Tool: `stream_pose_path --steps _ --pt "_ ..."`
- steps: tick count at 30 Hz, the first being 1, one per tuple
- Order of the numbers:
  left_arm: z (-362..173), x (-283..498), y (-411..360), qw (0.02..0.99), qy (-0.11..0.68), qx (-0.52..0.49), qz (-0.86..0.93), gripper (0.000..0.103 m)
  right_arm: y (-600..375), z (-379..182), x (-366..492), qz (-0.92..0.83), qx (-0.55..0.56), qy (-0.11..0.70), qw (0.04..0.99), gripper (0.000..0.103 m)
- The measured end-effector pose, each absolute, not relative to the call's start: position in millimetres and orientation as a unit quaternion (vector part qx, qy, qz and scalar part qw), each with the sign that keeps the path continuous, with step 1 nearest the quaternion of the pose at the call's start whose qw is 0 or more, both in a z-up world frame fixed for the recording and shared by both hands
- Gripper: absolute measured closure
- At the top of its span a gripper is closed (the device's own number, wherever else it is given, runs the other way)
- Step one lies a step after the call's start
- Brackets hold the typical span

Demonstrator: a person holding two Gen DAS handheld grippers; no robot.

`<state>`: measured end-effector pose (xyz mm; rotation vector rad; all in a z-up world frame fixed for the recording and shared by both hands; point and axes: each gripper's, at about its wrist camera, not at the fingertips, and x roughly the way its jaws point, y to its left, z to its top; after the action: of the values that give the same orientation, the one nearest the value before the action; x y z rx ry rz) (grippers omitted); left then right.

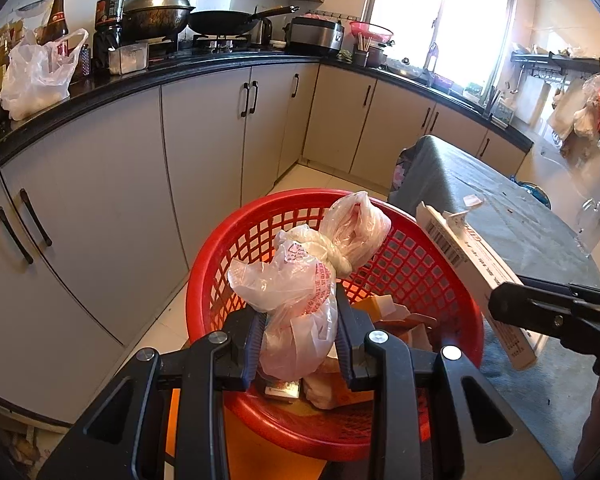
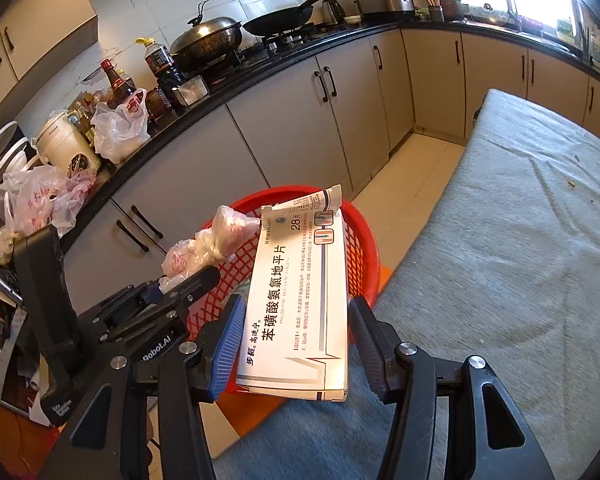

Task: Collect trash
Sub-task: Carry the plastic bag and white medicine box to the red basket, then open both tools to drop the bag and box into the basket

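Note:
A red mesh basket (image 1: 432,268) stands on the floor beside the table, with cardboard scraps and wrappers inside. My left gripper (image 1: 300,344) is shut on a knotted pinkish plastic bag (image 1: 304,280), held directly over the basket. My right gripper (image 2: 296,344) is shut on a flat white medicine box (image 2: 300,304) with an open end flap, just right of the basket rim (image 2: 364,232). In the left wrist view the same box (image 1: 468,256) and the right gripper's finger (image 1: 548,312) show at the right, above the table edge.
A table under a grey cloth (image 2: 520,240) lies to the right of the basket. Grey cabinets (image 1: 204,136) under a black counter run along the left and back, loaded with bottles, woks (image 1: 156,12) and plastic bags (image 1: 36,76). Tiled floor (image 1: 312,178) lies beyond the basket.

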<state>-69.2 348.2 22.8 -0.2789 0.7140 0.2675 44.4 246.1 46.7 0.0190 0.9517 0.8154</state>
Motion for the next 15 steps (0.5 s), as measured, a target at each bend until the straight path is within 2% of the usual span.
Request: stream_pose_path --steps 3,5,7,8,14,15 --pt "20 -65 349 0.917 0.351 -0.137 0.129 0.072 252 41 50 0.381 0.016 0.452 0.806 0.045" --pt "21 -64 349 0.919 0.347 -0.138 0.129 0.069 257 39 52 0.381 0.012 0.454 0.805 0.044" --pt "22 -65 350 0.919 0.345 -0.140 0.129 0.056 256 39 53 0.375 0.010 0.454 0.808 0.044" --pt "24 -66 351 0.920 0.341 -0.142 0.132 0.053 255 39 52 0.377 0.013 0.454 0.807 0.043" --pt "41 -85 348 0.926 0.313 -0.145 0.151 0.048 235 58 39 0.376 0.026 0.430 0.820 0.043" --pt "45 -88 347 0.928 0.307 -0.142 0.156 0.042 231 63 35 0.374 0.024 0.423 0.825 0.043"
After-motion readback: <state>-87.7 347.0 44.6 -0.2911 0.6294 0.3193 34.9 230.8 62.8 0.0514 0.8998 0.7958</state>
